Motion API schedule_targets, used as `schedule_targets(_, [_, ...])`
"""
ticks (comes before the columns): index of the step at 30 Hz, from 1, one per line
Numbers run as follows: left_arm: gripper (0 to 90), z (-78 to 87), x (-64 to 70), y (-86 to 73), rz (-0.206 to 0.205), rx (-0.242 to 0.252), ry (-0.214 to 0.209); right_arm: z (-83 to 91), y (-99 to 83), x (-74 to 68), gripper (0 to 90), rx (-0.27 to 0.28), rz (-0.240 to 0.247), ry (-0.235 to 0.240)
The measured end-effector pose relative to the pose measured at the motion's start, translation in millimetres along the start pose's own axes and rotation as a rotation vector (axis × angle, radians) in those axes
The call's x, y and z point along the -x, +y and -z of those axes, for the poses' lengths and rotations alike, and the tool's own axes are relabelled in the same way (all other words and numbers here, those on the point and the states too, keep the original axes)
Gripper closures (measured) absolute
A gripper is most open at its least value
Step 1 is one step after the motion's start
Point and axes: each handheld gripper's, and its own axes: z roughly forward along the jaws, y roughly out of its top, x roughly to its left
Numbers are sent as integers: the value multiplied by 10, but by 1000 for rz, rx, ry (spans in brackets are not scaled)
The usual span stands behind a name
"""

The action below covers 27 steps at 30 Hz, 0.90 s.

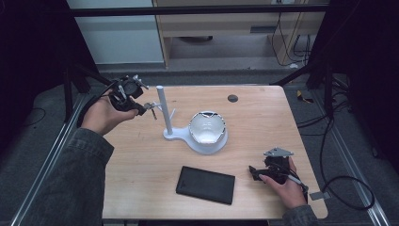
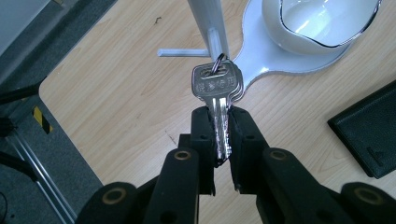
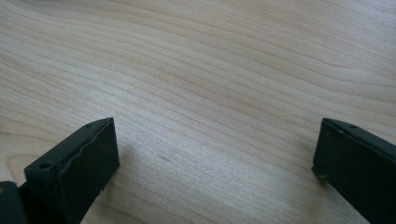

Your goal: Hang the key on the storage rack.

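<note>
- Jaws of the right gripper (image 1: 256,173) stand wide apart, low over the table (image 1: 263,117).
- Left gripper (image 2: 220,122) clamps the keys (image 2: 217,84) by their blades, ring beside the stand's post (image 2: 208,18).
- Pinched so thinly, the keys could twist loose if the ring catches the peg (image 2: 182,52).

**Where my three cameras sit**

The high view hangs above my side of the tabletop (image 1: 141,160), facing forward and down, far enough back to take in all its edges and the floor beyond.

The left gripper view rides on my left gripper (image 2: 221,128) and looks along my fingers (image 2: 203,135), close above the wood. It shares with the high view the white stand (image 2: 261,65) and a corner of the black case (image 2: 369,135) (both seen whole from above).

The right gripper view looks from my right gripper (image 3: 215,154) very near the wood grain, low on the tabletop.
</note>
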Motion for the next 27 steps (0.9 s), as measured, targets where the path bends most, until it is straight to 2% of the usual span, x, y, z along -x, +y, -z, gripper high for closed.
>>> schedule_targets(16, [809,-151,-122,-68,57,13,1,0,-1,0,4,0,1,0])
schedule_targets(20, [805,-194,-130,-78,66,34,-1,0,-1,0,4,0,1,0])
schedule_targets(21, [780,-210,-124,-90,68,53,6,1,0,-2,3,0,-2,1])
schedule_targets(23, [714,-213,-117,-103,64,61,11,0,-1,-1,4,0,0,0])
schedule_targets(24, [714,-215,-105,-120,58,67,14,0,-1,-1,4,0,0,0])
schedule_targets(27, [610,-235,-39,-220,26,69,33,0,0,0,3,0,1,0])
